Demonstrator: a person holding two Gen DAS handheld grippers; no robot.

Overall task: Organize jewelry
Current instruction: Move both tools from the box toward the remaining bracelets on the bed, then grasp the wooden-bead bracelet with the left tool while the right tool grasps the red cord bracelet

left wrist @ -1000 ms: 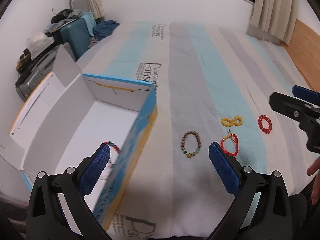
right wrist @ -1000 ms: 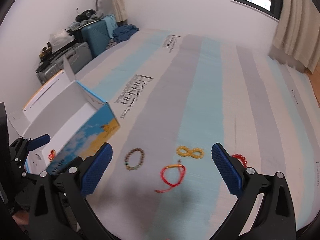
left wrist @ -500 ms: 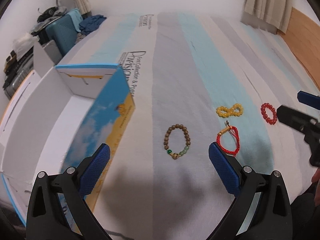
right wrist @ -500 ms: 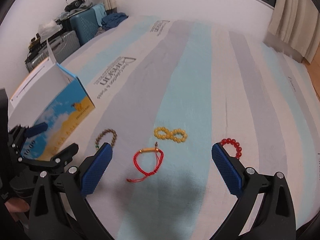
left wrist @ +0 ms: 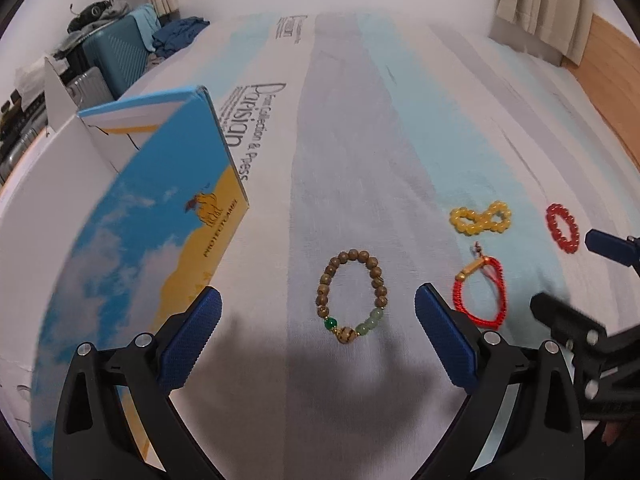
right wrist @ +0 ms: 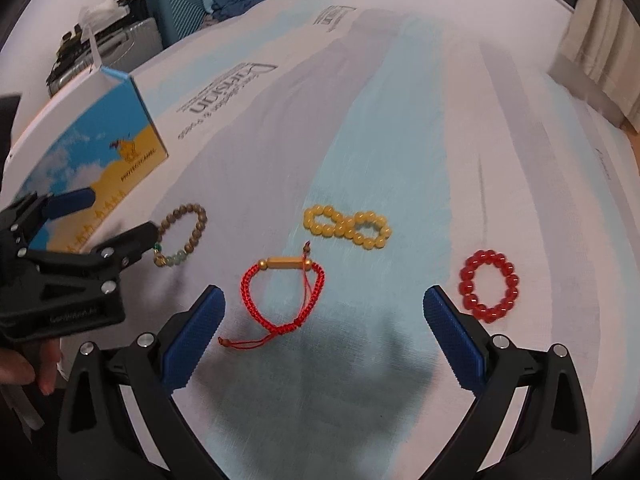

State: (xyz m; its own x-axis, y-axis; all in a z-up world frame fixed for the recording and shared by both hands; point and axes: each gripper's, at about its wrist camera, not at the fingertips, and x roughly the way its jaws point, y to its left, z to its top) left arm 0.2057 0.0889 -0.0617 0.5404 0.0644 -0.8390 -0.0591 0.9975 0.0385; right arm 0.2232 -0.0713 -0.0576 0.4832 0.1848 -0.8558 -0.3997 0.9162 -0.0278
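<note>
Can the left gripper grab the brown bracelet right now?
Probably yes. The left hand-held gripper is open, the brown bracelet lies flat between its fingers, and nothing covers it.

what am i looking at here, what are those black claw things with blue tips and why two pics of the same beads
There is no robot here. A person holds a hand-held two-finger gripper in each hand, and each gripper carries a wide-angle camera looking forward along its blue-padded fingers. So one picture is from the left gripper, the other from the right gripper; each also catches the other at its edge.

On the striped bedsheet lie four bracelets: a brown wooden-bead bracelet, a red cord bracelet, a yellow bead bracelet twisted into a figure eight, and a red bead bracelet. A blue and yellow box stands to the left.

Both grippers are open and hold nothing. The left frames the wooden-bead bracelet, the right the cord one.
</note>
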